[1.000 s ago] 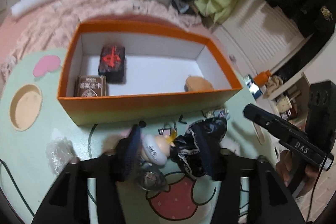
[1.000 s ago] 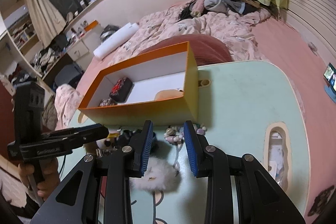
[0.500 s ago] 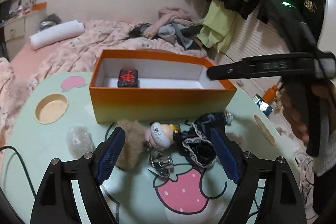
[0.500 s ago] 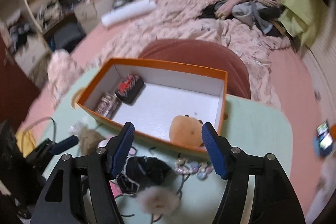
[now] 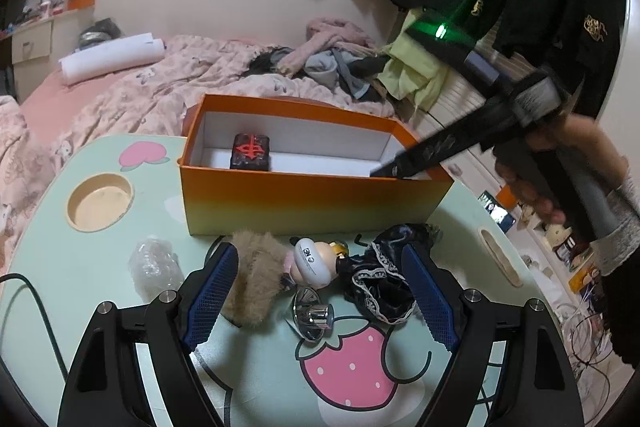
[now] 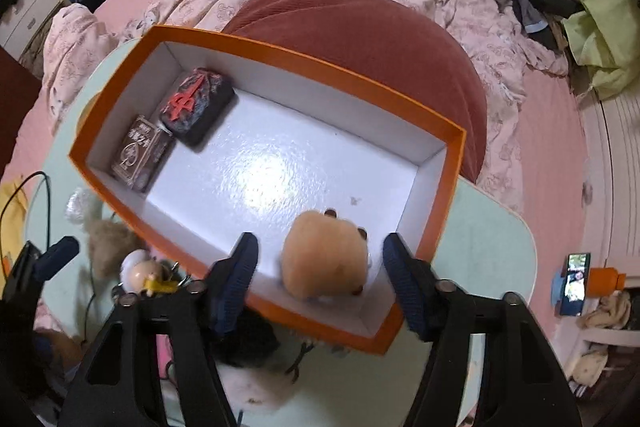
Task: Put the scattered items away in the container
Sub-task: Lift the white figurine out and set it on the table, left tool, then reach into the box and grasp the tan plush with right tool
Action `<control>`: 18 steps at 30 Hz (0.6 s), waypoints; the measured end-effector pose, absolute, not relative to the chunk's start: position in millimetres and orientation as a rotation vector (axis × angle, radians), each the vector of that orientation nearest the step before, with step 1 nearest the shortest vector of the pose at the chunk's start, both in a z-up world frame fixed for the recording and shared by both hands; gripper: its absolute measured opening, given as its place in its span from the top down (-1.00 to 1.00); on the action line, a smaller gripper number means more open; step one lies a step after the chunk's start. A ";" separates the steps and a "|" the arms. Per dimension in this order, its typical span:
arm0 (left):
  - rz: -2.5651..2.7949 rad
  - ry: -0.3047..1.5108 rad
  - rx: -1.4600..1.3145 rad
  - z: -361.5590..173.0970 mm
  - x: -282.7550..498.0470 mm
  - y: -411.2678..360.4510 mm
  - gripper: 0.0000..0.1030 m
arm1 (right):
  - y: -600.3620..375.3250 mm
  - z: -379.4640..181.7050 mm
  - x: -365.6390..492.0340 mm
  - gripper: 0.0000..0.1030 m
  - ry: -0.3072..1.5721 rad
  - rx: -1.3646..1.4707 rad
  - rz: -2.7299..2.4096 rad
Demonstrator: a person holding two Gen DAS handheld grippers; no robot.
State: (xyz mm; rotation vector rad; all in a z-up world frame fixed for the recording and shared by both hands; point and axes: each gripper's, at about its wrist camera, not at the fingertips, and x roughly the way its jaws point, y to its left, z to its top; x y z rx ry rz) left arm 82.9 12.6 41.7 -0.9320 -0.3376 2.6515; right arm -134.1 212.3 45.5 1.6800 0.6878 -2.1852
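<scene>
The orange box [image 5: 304, 199] stands on the mint-green table [image 5: 80, 299]. Inside it are a black block with a red mark [image 6: 196, 105], a brown card pack [image 6: 142, 151] and an orange plush [image 6: 326, 259]. My right gripper [image 6: 320, 267] points down into the box with the plush between its closing jaws, and its pads are clear of the plush. My left gripper [image 5: 320, 291] is open low over the table. Between its fingers lie a brown fur pom [image 5: 256, 279], a small doll [image 5: 312, 261], a black lace cloth [image 5: 380, 279] and a metal piece [image 5: 314, 313].
A clear plastic wad [image 5: 154, 265] lies left of the left gripper. The table has a round recess [image 5: 100, 201] and a slot [image 5: 500, 263]. A white fluffy ball [image 6: 256, 387] lies under the right gripper. A red cushion [image 6: 360, 27] and a pink quilted bed are behind the box.
My left gripper opened wider and drew back from the doll and cloth, which lie on the table. My right gripper swung from the table to above the box, tipped downward and opened around the plush.
</scene>
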 end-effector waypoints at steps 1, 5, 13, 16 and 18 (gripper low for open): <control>2.654 -0.340 -0.921 42.4 84.2 12.2 -0.62 | 212.7 39.5 -135.3 0.05 0.705 1.705 -2.174; 2.655 -0.337 -0.912 42.7 85.6 14.3 -0.62 | 222.2 39.2 -143.7 0.15 0.527 1.728 -2.129; 2.649 -0.349 -0.922 40.9 85.7 16.2 -0.62 | 232.2 60.8 -152.1 0.17 0.361 1.728 -2.132; 2.644 -0.352 -0.933 38.9 85.3 16.9 -0.62 | 228.8 74.9 -152.6 0.17 0.421 1.698 -2.210; 2.645 -0.354 -0.931 38.6 85.1 16.9 -0.62 | 224.8 73.5 -153.9 0.17 0.471 1.733 -2.188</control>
